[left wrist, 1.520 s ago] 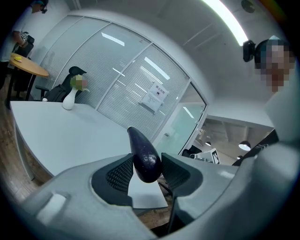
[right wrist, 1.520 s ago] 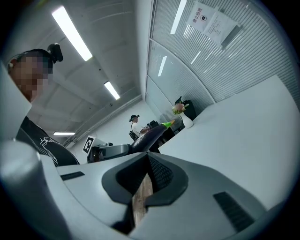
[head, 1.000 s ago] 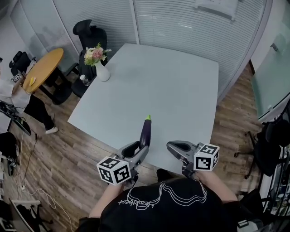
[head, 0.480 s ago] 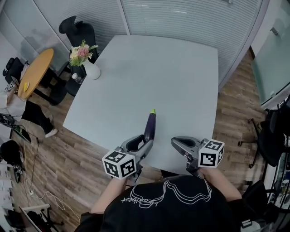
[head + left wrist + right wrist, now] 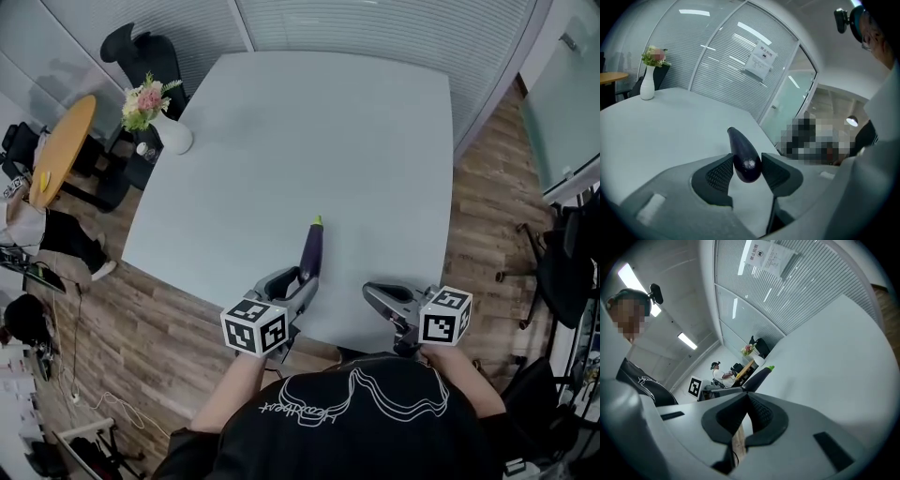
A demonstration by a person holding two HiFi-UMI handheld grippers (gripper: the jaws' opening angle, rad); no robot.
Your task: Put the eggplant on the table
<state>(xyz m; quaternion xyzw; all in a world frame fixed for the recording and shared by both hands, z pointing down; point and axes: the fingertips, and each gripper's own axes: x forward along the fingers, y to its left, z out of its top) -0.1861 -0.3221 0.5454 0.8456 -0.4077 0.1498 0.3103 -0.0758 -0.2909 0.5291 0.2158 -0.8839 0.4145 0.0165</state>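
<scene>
A long dark purple eggplant (image 5: 312, 249) with a green stem tip points away from me over the near part of the pale grey table (image 5: 356, 141). My left gripper (image 5: 298, 284) is shut on its rounded butt end. In the left gripper view the eggplant (image 5: 743, 154) sits squeezed between both ribbed pads (image 5: 721, 172). Whether its tip rests on the tabletop I cannot tell. My right gripper (image 5: 378, 298) hovers at the table's near edge, to the right of the eggplant, shut and holding nothing; in its own view the right gripper (image 5: 747, 398) has its tips touching, with the eggplant (image 5: 758, 377) beyond.
A white vase of flowers (image 5: 172, 137) stands at the table's far left corner. A black office chair (image 5: 141, 52) and a round orange table (image 5: 61, 145) are off to the left, with a person (image 5: 37, 234) beside them. Another dark chair (image 5: 562, 272) stands right. Wood floor surrounds the table.
Both grippers have come down toward the table's near edge, the left still carrying the eggplant. The jaws look the same.
</scene>
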